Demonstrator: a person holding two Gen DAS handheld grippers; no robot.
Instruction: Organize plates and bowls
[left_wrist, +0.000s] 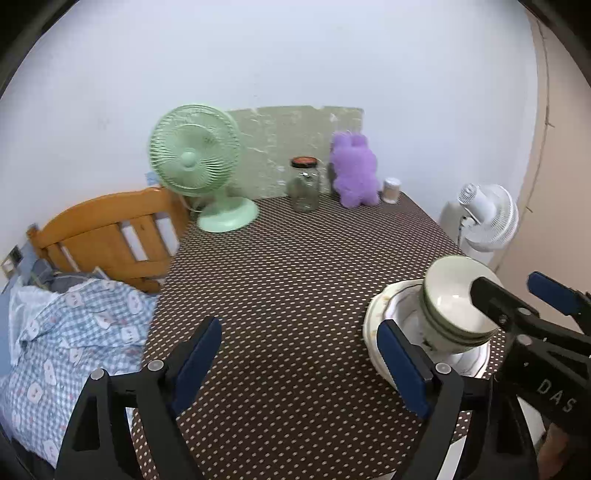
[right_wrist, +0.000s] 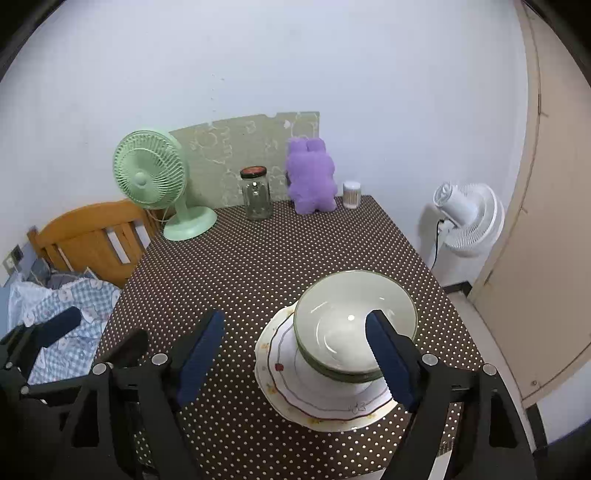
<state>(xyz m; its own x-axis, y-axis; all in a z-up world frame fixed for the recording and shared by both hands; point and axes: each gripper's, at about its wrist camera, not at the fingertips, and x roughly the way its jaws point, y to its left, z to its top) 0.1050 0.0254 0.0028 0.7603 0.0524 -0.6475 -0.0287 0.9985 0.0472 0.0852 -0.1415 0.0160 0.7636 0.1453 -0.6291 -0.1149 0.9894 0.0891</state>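
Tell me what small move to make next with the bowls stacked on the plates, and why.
Probably draw both hands back and stop. The bowls sit nested on the plates on the dotted table, and the left tool and right tool are open and hold nothing. No other dishes show.
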